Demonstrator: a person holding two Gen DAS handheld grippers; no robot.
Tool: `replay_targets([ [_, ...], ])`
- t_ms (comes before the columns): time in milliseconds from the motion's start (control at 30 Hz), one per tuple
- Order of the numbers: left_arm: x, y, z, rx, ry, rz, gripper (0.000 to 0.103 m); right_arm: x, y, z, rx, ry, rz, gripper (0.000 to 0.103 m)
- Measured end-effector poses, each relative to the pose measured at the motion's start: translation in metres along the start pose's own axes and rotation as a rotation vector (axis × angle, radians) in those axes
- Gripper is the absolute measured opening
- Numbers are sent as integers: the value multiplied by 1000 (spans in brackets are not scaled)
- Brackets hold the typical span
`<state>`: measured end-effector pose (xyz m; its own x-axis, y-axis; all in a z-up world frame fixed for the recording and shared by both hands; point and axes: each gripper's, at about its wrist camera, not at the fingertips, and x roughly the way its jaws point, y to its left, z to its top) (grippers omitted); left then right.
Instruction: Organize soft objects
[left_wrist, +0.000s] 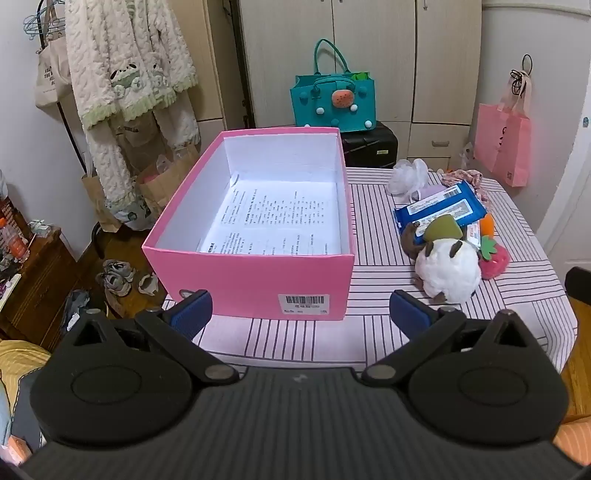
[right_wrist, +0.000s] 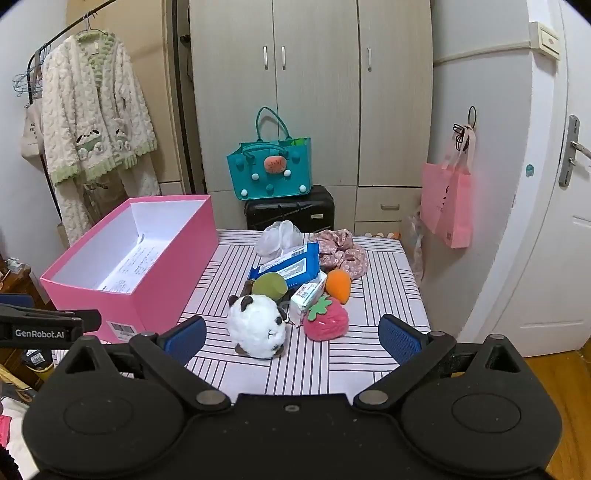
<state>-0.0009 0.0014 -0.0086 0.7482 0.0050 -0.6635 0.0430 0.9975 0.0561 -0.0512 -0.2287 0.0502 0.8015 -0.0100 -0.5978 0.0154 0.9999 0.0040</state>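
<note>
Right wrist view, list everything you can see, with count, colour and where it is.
box: one, pink, open, table's left
panda plush: one, white and black, table front
strawberry plush: one, pink-red, right of panda
carrot plush: one, orange, behind strawberry
wipes pack: one, blue, mid-pile
scrunchie: one, pink floral, pile rear
tote bag: one, teal, on black suitcase
left gripper: open, empty
right gripper: open, empty

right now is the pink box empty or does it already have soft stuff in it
No soft items are in it yet. The pink box stands open with only printed paper on its floor; the panda plush lies on the table beside it.
</note>
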Motion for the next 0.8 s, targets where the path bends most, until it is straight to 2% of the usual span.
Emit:
replay_targets([
  [533, -10, 1, -4, 2, -45, -11, 103, -1, -6, -6, -2, -12, -13, 101],
  [800, -18, 4, -11, 8, -119, 4, 103, -13, -3, -12, -19, -65, -5, 101],
])
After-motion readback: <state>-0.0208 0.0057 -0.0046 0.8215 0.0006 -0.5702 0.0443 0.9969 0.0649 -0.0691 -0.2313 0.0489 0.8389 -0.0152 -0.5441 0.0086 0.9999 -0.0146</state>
